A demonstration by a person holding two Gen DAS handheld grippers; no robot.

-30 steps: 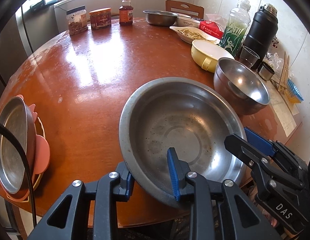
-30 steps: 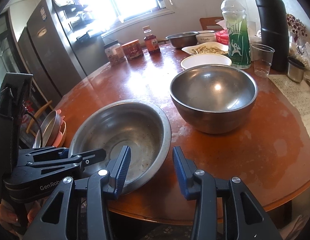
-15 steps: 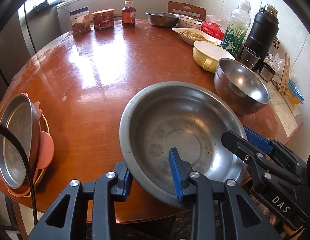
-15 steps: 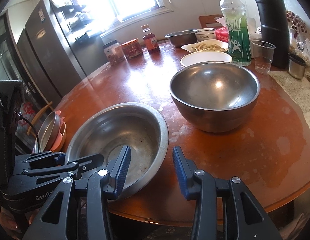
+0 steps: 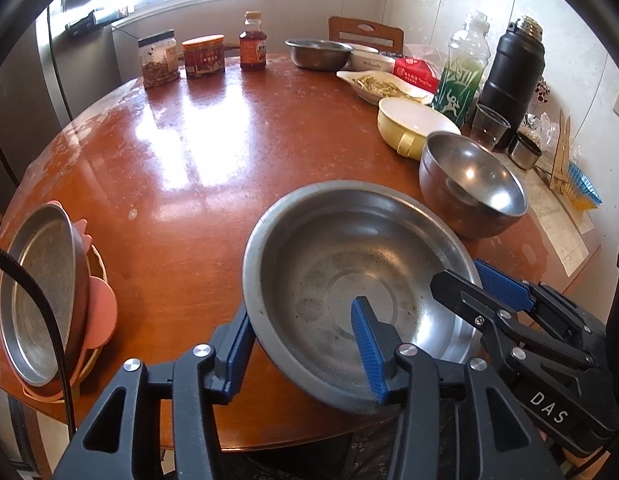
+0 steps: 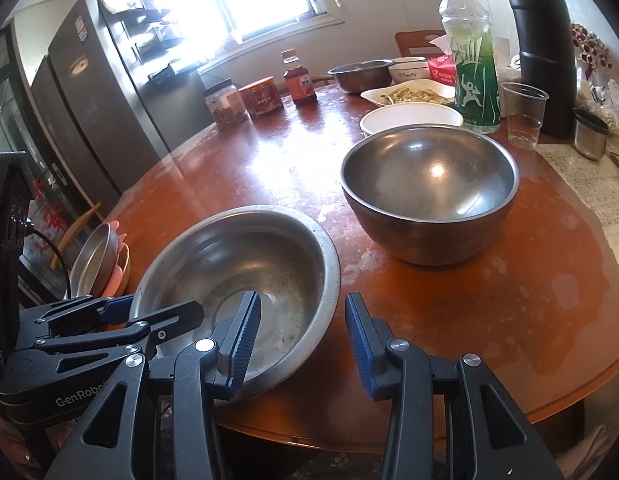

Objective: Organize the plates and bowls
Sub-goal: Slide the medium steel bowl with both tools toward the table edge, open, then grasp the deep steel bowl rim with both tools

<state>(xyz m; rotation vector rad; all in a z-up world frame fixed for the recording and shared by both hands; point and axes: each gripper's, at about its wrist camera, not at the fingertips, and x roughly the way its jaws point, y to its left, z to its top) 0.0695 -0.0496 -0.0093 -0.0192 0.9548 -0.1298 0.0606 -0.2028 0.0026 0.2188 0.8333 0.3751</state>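
A round, glossy brown wooden table (image 5: 157,184) by a bright window carries the dishes. Near its front edge sits a wide, shallow steel basin (image 5: 349,280), its near rim overhanging the edge a little. The left gripper (image 5: 301,344) straddles that near rim, one blue pad outside the wall and one inside, and its jaws are opening, no longer pressing the metal. The right gripper (image 6: 303,336) has its jaws apart over the basin's right rim, one finger inside and the other outside above the tabletop, neither touching it. Just beyond the basin stands a deeper steel bowl (image 6: 429,192), with a yellow bowl (image 5: 413,124) behind it. At the table's left edge, a steel plate (image 5: 37,300) leans upright among pink dishes (image 5: 103,316) in a rack.
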